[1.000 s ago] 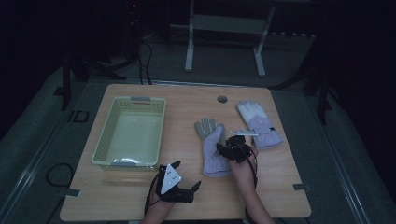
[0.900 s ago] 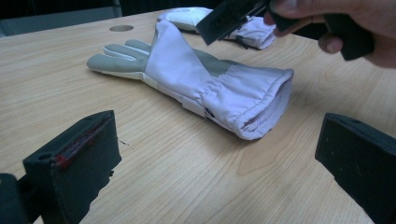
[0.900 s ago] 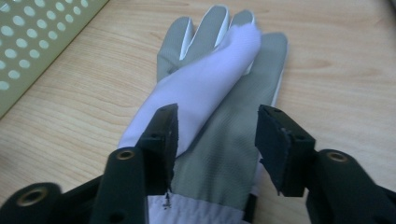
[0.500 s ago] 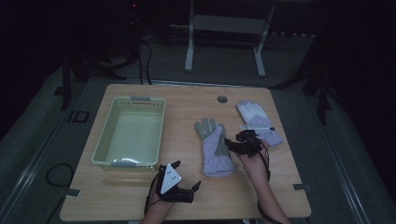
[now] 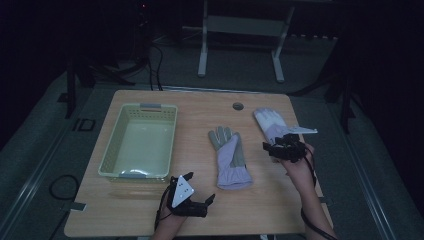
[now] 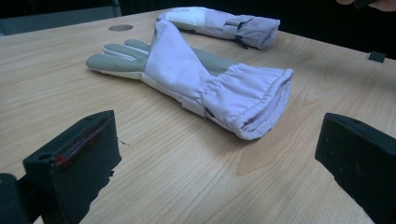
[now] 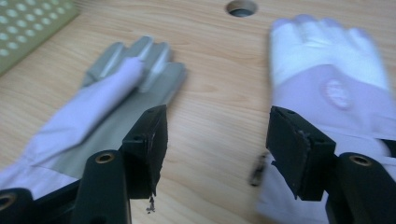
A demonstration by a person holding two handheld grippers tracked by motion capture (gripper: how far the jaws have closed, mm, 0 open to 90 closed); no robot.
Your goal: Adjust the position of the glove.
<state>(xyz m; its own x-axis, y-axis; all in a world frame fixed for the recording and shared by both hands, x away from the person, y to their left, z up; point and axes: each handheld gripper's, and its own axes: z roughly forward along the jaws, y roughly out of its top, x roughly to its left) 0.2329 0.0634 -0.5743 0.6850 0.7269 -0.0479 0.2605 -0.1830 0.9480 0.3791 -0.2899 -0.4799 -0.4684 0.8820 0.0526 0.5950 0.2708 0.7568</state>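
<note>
Right gripper [image 5: 270,146]: my jaws have just been opening, now partly spread, nothing between them, above the right glove [image 5: 270,123].
Left gripper [image 5: 200,187]: my jaws wide apart, empty, near the table's front edge.
Left glove [image 5: 229,156]: flat, mid-table [image 5: 200,107].

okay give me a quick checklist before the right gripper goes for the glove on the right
1. Right gripper free to grab: ok. Its jaws have just been opening and bare table shows between them.
2. Right glove reachable: ok. It lies flat just ahead of that gripper, cuff toward the person.
3. Jaws lined up on it: not ok. In the right gripper view they straddle the gap beside the glove.
4. Left glove out of the way: ok. It lies apart, nearer the table's middle.
5. Basket ready: ok, nothing inside.
6. Left gripper clear: ok. Open, low at the near edge.
</note>
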